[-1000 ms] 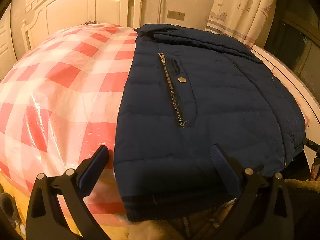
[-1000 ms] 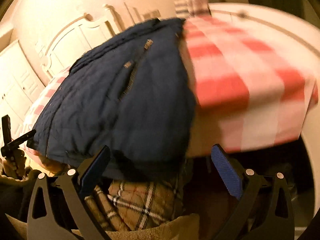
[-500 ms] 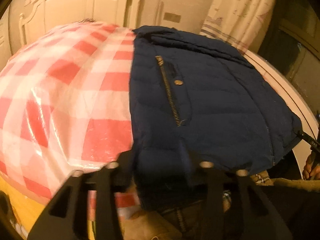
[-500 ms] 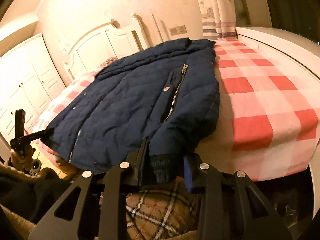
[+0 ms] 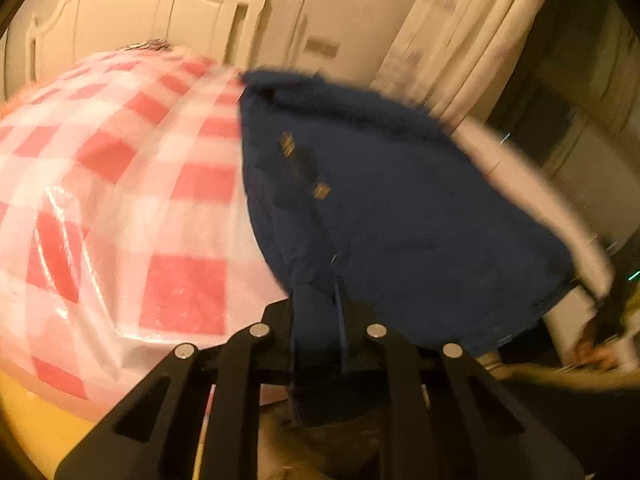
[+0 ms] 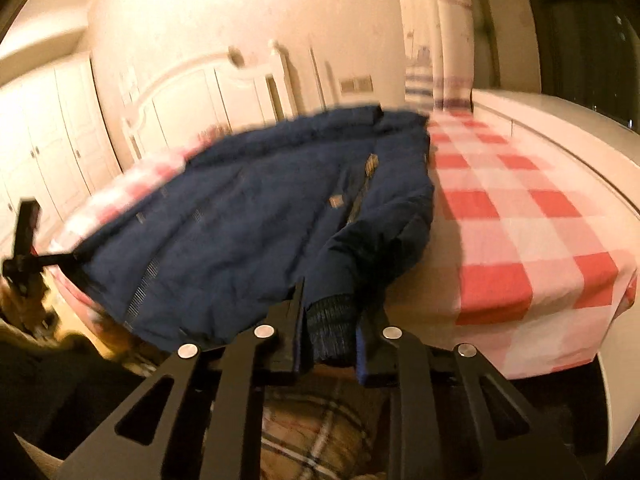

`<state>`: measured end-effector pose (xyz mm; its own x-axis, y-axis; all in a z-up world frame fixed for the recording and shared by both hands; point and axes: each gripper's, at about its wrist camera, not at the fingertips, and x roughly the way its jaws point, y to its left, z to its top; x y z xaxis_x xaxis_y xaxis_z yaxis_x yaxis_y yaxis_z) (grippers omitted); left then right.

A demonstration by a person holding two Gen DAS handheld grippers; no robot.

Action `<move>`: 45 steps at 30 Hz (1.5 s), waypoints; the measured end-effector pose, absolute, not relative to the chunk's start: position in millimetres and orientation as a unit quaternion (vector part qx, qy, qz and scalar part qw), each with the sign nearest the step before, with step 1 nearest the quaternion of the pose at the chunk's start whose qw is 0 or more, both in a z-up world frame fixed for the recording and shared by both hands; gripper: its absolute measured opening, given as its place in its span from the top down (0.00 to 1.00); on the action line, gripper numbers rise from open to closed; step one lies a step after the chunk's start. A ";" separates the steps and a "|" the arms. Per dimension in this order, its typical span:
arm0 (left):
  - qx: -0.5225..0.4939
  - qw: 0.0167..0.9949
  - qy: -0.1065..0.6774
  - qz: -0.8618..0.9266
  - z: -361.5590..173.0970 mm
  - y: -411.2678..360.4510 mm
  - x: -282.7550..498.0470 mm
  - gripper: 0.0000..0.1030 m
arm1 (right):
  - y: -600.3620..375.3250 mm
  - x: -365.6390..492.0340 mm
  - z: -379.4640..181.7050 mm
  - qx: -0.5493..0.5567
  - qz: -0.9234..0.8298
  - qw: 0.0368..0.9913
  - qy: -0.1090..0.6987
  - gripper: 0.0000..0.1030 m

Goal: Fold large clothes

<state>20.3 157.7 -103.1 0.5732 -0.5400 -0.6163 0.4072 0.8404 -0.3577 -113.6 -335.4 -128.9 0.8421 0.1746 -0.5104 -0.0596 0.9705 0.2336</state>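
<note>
Warm, dim yellow light fills a bedroom. A bed under a red-and-white checked cover stands against a cream carved headboard; white wardrobe doors line one wall, pale patterned curtains another.

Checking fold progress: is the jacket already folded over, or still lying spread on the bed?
Spread, not yet folded over. The jacket lies flat, zip side up, on the checked bed; only its near hem is pinched and lifted.

No readable text, label, brand or number anywhere; both views blurred.
</note>
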 end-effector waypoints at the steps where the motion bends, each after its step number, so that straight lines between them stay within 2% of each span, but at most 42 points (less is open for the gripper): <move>1: -0.105 0.882 0.365 -0.280 -93.4 162.4 17.9 0.87 | -339.3 -119.5 -119.5 0.118 0.069 0.957 0.255 0.79; 8: -0.206 0.873 0.237 -0.372 -3.4 209.4 -25.5 0.87 | -346.1 -167.2 -36.0 0.140 0.128 0.975 0.119 0.80; 15: -0.232 0.864 0.128 -0.429 42.3 245.1 -74.4 0.86 | -337.3 -216.0 35.3 0.107 0.174 0.978 0.026 0.80; 17: -0.214 0.871 0.106 -0.430 51.2 247.2 -83.5 0.85 | -329.0 -231.6 54.5 0.088 0.188 0.978 -0.004 0.80; 20: -0.227 0.869 0.125 -0.422 50.1 247.0 -70.8 0.85 | -317.0 -239.4 71.4 0.054 0.190 0.980 -0.019 0.80; 27: -0.323 0.855 0.199 -0.355 39.1 238.7 44.6 0.84 | -316.3 -139.0 78.8 0.089 0.142 0.985 0.044 0.80; 31: -0.332 0.858 0.273 -0.281 12.7 214.2 129.1 0.82 | -325.3 -23.9 62.4 0.132 0.090 0.976 0.147 0.80; 34: -0.342 0.848 0.339 -0.224 -29.9 199.1 192.8 0.76 | -328.9 45.8 33.7 0.148 0.067 0.962 0.220 0.80; 35: -0.353 0.836 0.367 -0.205 -49.6 196.6 213.4 0.65 | -333.3 74.3 16.0 0.162 0.053 0.951 0.258 0.79; 36: -0.361 0.826 0.391 -0.186 -67.1 196.3 229.5 0.47 | -341.6 98.6 -5.0 0.180 0.037 0.938 0.295 0.78; 38: -0.373 0.816 0.412 -0.157 -89.8 203.2 246.0 0.26 | -356.8 136.8 -48.4 0.217 0.015 0.903 0.371 0.73; 40: -0.399 0.808 0.407 -0.154 -99.3 221.0 247.8 0.25 | -369.4 148.3 -76.9 0.250 0.009 0.880 0.404 0.56; 42: -0.423 0.813 0.370 -0.152 -96.8 247.6 240.2 0.13 | -394.1 139.3 -92.7 0.315 0.014 0.866 0.388 0.20; 43: -0.415 0.827 0.353 -0.140 -92.1 257.9 235.7 0.12 | -403.7 132.6 -92.6 0.337 0.022 0.866 0.369 0.14; 45: -0.364 0.853 0.350 -0.132 -81.8 262.6 234.4 0.12 | -422.1 109.8 -83.3 0.342 0.017 0.887 0.309 0.12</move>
<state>234.4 262.6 -81.8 0.7200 -0.4794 -0.5017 -0.0305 0.7005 -0.7130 109.8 -422.0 -83.3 0.8088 0.2412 -0.5364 0.1817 0.7649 0.6179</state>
